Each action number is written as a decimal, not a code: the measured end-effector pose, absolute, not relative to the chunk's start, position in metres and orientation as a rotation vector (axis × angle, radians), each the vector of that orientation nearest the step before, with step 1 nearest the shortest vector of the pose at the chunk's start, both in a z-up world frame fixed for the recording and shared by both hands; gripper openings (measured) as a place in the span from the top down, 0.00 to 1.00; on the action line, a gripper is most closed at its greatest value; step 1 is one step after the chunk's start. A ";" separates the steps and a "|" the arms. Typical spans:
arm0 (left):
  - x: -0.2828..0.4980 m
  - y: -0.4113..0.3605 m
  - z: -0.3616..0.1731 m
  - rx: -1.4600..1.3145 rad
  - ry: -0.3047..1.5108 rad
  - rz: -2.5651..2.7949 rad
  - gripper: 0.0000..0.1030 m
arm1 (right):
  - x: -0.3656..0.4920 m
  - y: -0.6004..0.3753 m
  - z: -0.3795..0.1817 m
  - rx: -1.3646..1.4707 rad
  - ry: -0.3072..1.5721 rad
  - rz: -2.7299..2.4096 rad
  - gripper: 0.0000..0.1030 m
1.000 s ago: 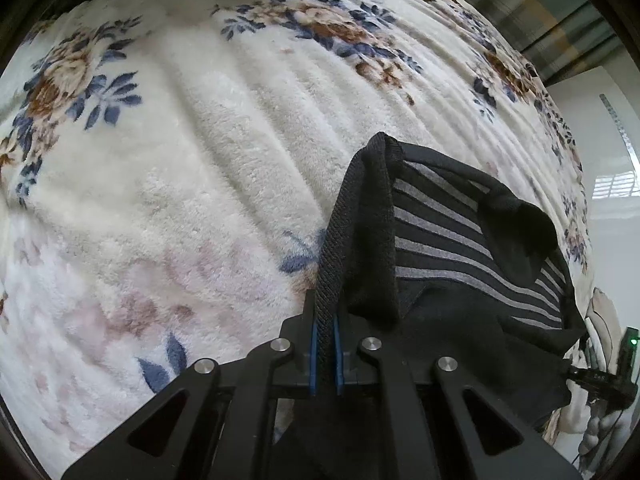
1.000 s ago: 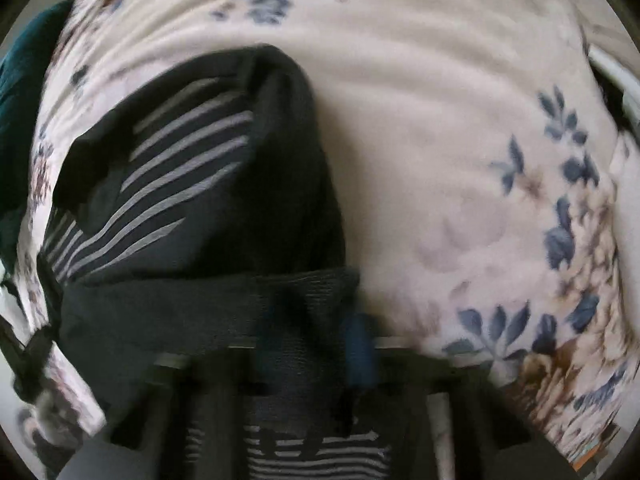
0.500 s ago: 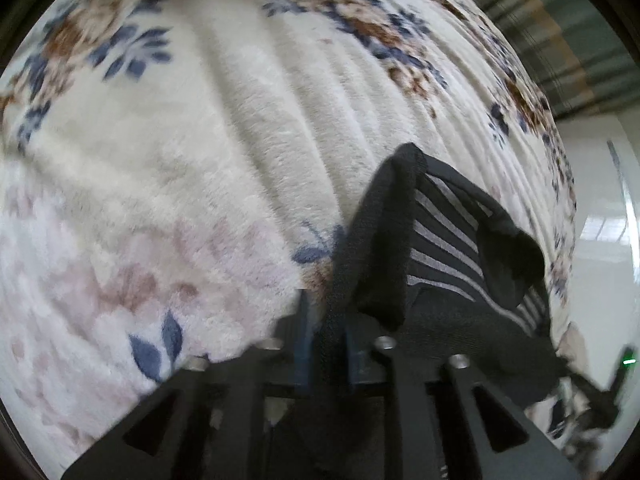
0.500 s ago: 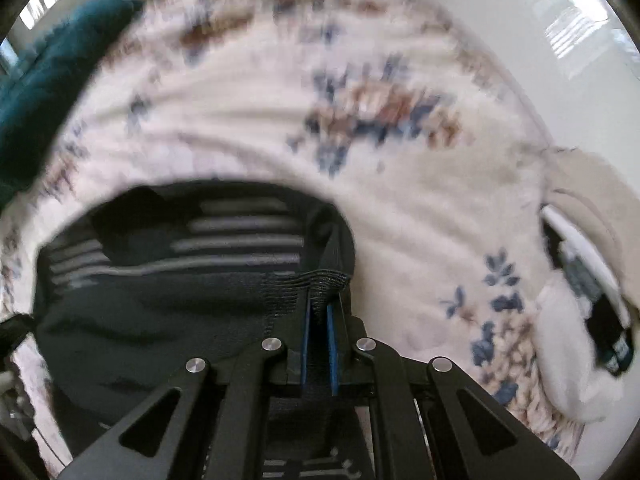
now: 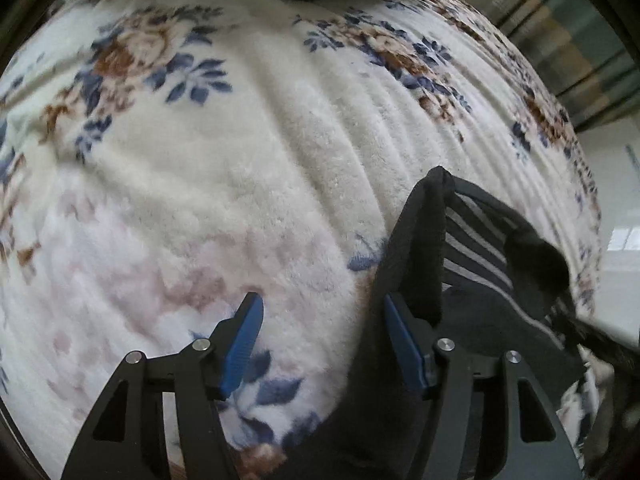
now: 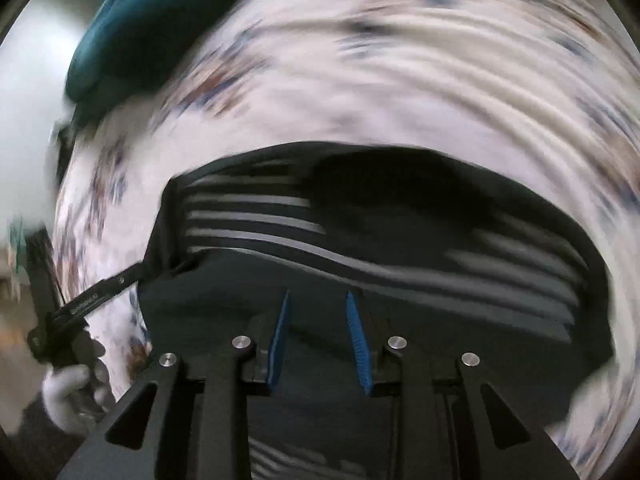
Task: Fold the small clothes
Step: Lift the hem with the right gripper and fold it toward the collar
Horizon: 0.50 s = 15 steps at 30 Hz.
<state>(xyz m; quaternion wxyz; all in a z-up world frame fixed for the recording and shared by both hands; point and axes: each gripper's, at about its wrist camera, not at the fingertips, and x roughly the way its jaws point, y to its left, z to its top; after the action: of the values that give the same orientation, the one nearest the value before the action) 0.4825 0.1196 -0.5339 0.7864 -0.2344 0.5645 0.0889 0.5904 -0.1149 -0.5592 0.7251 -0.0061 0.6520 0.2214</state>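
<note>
Striped garment [image 5: 476, 240] — one, on one floral blanket [image 5: 248, 168] — lies released; both hand-held grippers, left [image 5: 324, 340] and right [image 6: 320, 336], just opened.

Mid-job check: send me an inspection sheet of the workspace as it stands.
Surface: floral fleece blanket, rumpled.
Job's things: dark striped garment lying folded on the blanket.
Clutter: teal cloth at the far edge.
Grippers: left gripper open, garment edge beside one blue pad; right gripper open above the garment; both have just been opening.
Cables: nothing seen.
Surroundings: striped curtain; right view blurred.
</note>
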 end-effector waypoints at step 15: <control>0.488 0.126 -0.540 -0.585 1.215 0.147 0.36 | 0.605 -0.064 -0.600 -0.058 1.435 0.535 1.00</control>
<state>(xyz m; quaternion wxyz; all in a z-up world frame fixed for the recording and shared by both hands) 0.4883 0.1261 -0.5400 0.7787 -0.2705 0.5619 0.0680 0.6053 -0.0642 -0.6002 0.7205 -0.0264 0.6492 0.2423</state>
